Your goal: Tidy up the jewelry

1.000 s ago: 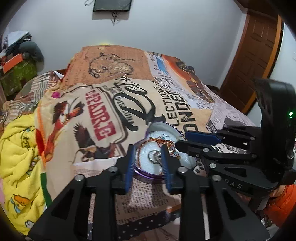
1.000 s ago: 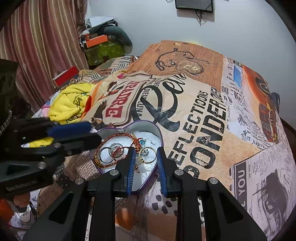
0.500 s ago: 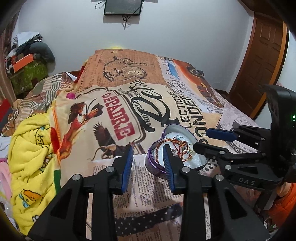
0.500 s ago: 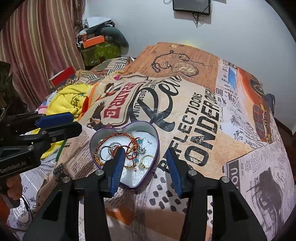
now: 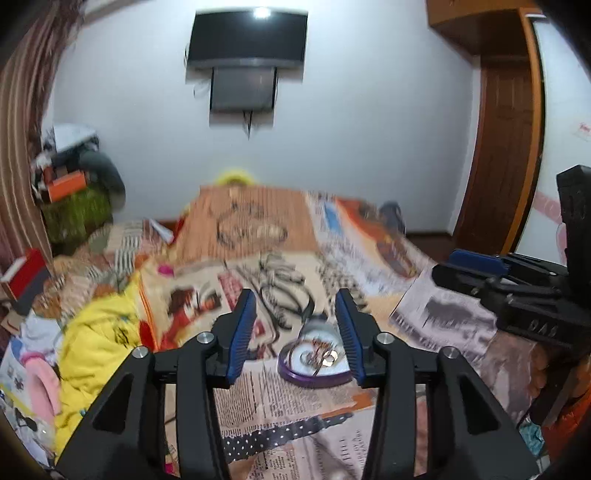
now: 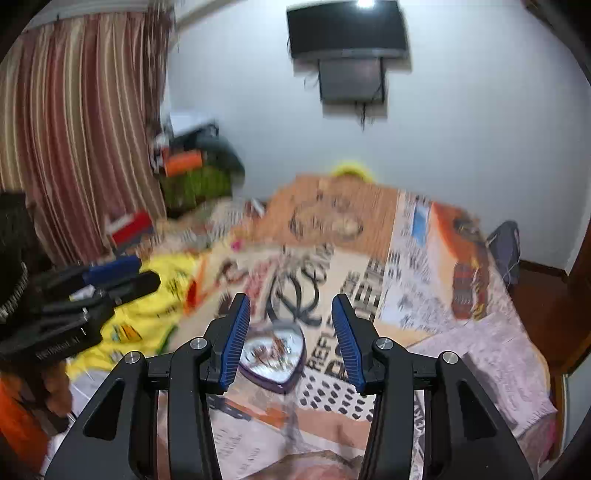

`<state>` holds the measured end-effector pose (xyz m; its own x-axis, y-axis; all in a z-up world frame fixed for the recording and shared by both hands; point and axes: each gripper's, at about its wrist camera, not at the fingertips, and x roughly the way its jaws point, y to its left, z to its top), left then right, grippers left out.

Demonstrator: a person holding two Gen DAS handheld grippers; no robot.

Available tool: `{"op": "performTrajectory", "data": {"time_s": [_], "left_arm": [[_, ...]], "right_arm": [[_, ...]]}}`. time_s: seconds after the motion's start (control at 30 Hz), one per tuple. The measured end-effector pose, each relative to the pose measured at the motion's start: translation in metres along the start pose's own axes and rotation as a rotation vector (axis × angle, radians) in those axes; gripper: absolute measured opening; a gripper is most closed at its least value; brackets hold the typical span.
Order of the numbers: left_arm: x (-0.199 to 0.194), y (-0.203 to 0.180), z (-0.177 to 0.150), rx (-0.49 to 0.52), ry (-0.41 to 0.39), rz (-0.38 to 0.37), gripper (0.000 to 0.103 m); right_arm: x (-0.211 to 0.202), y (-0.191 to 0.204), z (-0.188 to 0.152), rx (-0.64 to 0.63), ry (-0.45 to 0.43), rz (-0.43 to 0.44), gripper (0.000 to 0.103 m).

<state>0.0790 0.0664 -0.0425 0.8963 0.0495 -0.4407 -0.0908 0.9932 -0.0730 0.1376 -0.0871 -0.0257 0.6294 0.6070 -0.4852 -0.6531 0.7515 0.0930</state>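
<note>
Jewelry [image 5: 320,352] fills heart tin [image 6: 275,382]; bedspread [image 6: 354,291] lettering blurred.

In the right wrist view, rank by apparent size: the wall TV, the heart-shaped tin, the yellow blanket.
Largest to smallest as they look:
1. yellow blanket
2. wall TV
3. heart-shaped tin
Blanket and TV are close, and blur leaves that pair unsure.

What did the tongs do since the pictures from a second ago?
Both pulled up and back from the heart-shaped tin, which now looks smaller and lower in each view. The left tongs and right tongs opened wide; a second ago they were nearly closed right over the jewelry. Neither carries anything. The tin stayed on the printed bedspread with the jewelry inside.
</note>
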Motion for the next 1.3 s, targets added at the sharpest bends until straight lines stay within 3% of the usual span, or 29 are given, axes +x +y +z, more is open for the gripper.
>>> {"op": "performTrajectory", "data": {"time_s": [0.07, 0.3, 0.37, 0.47, 0.6, 1.3], "left_arm": [[-0.022, -0.006, 0.005, 0.011, -0.055, 0.011, 0.054], [-0.091, -0.025, 0.012, 0.036, -0.218, 0.045, 0.075], [-0.104, -0.028, 0.013, 0.03, -0.243, 0.05, 0.093], [-0.117, -0.027, 0.012, 0.015, -0.281, 0.069, 0.101], [-0.125, -0.026, 0.011, -0.005, -0.295, 0.081, 0.103], [-0.125, -0.027, 0.004, -0.005, -0.275, 0.084, 0.103]], "right_arm": [[-0.03, 0.005, 0.007, 0.012, -0.072, -0.009, 0.047], [-0.095, 0.028, 0.013, 0.029, -0.259, -0.065, 0.081], [-0.107, 0.034, 0.011, 0.035, -0.294, -0.082, 0.088], [-0.115, 0.041, 0.009, 0.042, -0.331, -0.116, 0.102], [-0.119, 0.047, 0.005, 0.039, -0.358, -0.152, 0.103], [-0.122, 0.048, -0.009, 0.037, -0.314, -0.139, 0.103]]}}
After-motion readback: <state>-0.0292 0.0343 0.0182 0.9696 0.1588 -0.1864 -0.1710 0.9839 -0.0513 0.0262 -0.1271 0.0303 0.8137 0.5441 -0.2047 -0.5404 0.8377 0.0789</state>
